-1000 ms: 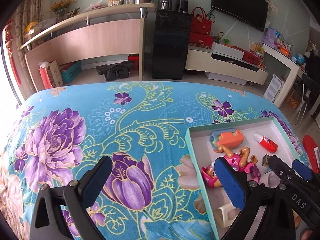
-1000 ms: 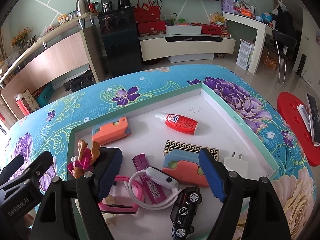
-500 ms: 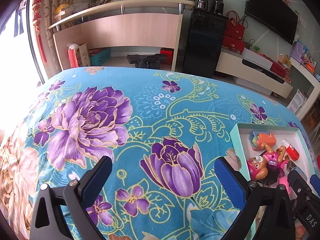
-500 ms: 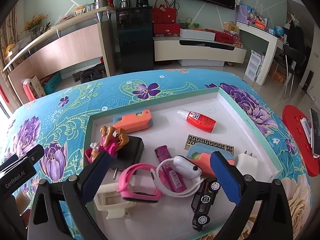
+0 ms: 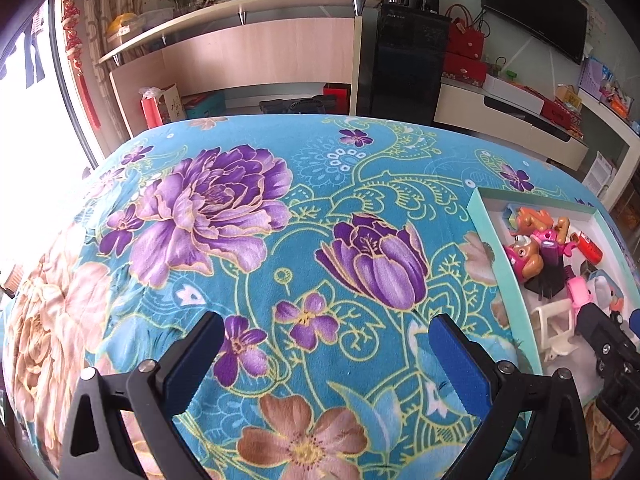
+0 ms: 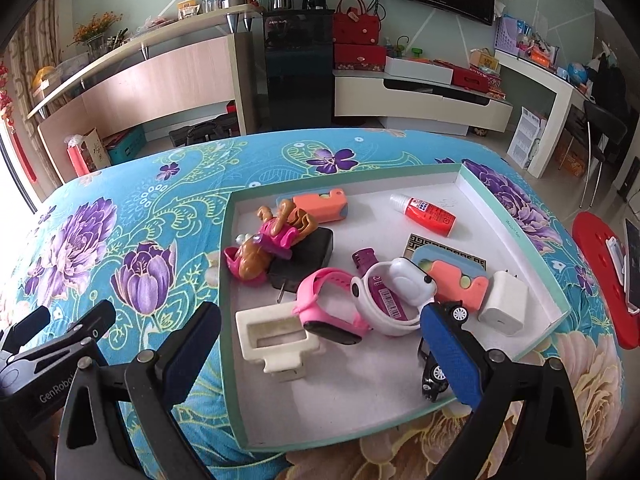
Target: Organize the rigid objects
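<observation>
A shallow teal-rimmed white box [image 6: 516, 236] lies on the floral tablecloth and holds several items: a pink toy figure [image 6: 264, 244], an orange case [image 6: 320, 207], a red glue bottle [image 6: 428, 214], a pink watch [image 6: 332, 308], a white watch [image 6: 400, 292], a white charger [image 6: 503, 302], a white clip [image 6: 276, 338] and a black toy car [image 6: 436, 364]. My right gripper [image 6: 320, 344] is open and empty above the box's near edge. My left gripper [image 5: 320, 356] is open and empty over bare cloth, left of the box [image 5: 504, 280].
The blue floral tablecloth [image 5: 240, 220] covers the table. Beyond it stand a wooden counter [image 5: 260, 52], a black cabinet [image 5: 404, 64] and a low TV bench [image 6: 420, 100]. A red stool [image 6: 600, 280] stands right of the table.
Both grippers have pulled back and up from the box. The left gripper has swung left, so the box now sits at its right edge. Both stay open.
</observation>
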`<state>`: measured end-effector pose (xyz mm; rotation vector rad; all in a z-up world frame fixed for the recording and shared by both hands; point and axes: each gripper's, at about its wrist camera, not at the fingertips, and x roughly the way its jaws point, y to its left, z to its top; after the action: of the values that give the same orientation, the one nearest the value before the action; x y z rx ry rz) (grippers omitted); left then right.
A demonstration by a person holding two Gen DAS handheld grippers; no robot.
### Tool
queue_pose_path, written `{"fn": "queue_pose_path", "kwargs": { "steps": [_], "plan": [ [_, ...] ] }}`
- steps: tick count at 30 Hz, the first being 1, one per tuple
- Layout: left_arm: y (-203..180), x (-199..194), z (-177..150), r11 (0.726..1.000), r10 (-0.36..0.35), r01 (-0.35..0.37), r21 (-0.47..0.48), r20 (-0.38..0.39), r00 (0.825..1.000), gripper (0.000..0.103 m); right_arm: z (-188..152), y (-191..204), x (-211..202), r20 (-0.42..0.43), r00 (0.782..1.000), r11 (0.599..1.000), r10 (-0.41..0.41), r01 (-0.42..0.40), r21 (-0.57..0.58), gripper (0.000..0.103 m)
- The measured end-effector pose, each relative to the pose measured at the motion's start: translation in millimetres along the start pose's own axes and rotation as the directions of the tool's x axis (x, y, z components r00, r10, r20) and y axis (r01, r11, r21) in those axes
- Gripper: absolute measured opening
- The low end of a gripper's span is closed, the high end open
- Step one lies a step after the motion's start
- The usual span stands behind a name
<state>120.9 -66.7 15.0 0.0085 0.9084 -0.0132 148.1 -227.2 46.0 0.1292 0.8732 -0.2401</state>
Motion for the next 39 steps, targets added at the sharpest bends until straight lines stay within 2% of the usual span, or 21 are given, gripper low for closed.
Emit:
{"fn": "queue_pose_path", "kwargs": {
  "steps": [11, 18, 27, 39],
  "plan": [
    [21.0, -36.3, -36.7, 0.999, 0.033, -0.033, 0.028, -0.011, 0.999, 0.103, -36.8, 5.4, -26.4, -0.035, 0.999, 0.999, 0.013, -0.015, -0.037, 0.100],
    [32.3, -54.7, -62.7, 0.998, 0.044, -0.042, 0.038, -0.037, 0.998, 0.103, -62.2, 7.8, -46.3, -0.057, 0.997, 0.998, 0.057, -0.059, -0.032, 0.100],
    [39.0, -83.6, -86.4, 0.998, 0.043, -0.042, 0.045, -0.027, 0.999, 0.103, -84.2, 9.6, -69.5, -0.041, 0.998, 0.999, 0.038, -0.039, -0.035, 0.100],
    [43.8, -86.8, -107.4, 0.999, 0.052, -0.052, 0.009, -0.050, 0.997, 0.103, -100.1, 9.1, -83.1, -0.054, 0.998, 0.998, 0.035, -0.037, -0.040, 0.100]
  ]
}}
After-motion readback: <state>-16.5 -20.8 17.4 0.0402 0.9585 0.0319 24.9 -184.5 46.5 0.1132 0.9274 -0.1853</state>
